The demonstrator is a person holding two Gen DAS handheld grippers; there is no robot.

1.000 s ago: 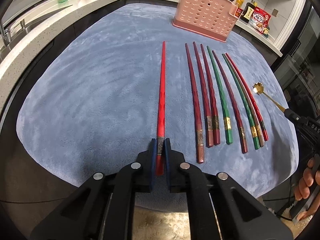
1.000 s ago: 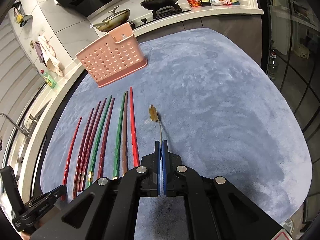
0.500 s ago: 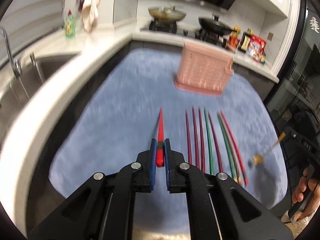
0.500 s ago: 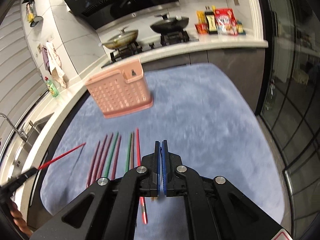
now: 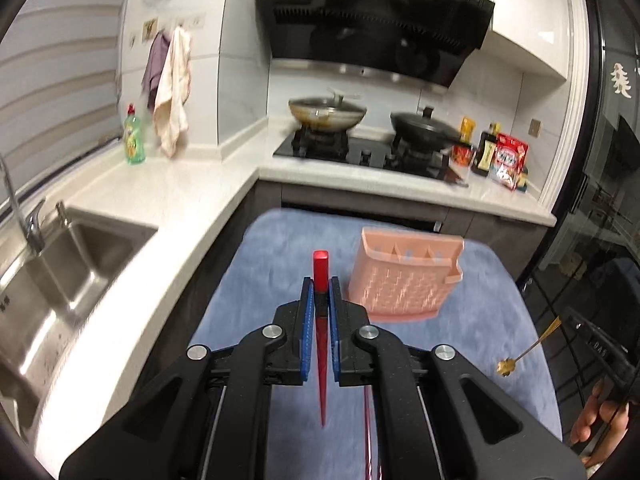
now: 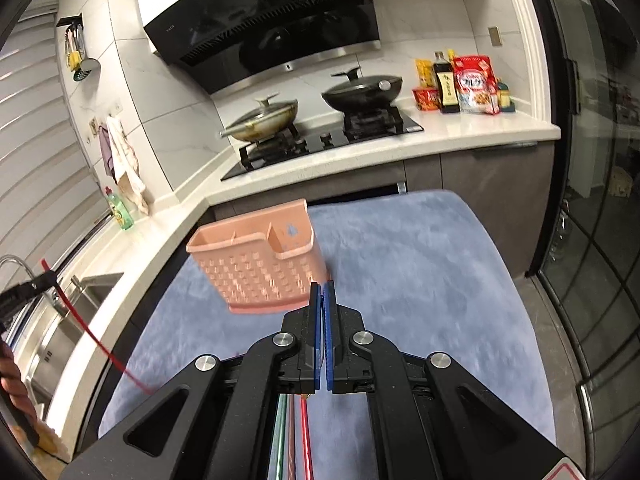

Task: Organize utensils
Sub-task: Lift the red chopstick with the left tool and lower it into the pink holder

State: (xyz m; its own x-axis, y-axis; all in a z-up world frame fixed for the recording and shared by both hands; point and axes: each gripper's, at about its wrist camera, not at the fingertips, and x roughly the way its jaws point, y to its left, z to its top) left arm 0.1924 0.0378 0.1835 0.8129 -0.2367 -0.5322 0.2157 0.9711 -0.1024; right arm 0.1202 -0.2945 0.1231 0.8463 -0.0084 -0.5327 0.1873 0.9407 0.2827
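Both tools lifted off blue mat (image 5: 480, 280), left (image 5: 320, 292) clamping red chopstick (image 5: 320, 264), right (image 6: 322, 300) gold spoon (image 5: 528, 350), pink basket (image 5: 404, 280) ahead.

Left gripper (image 5: 320, 292): matte black plastic body, two angular arms w/ triangular cut-outs, four round silver screws across the linkage, blue ribbed pads (image 5: 307, 320) on inner finger faces. Right gripper (image 6: 321, 300): same build, black arms, four silver screws, blue pads (image 6: 329, 332), red-outlined sticker corner at bottom right edge. Seen from left cam, right unit's side carries white lettering, partly legible "DAS", thin black cable trailing below. Right hand (image 5: 600, 424): bare skin, fingers curled, no sleeve visible. Left hand (image 6: 14, 384): bare skin, only partly in frame
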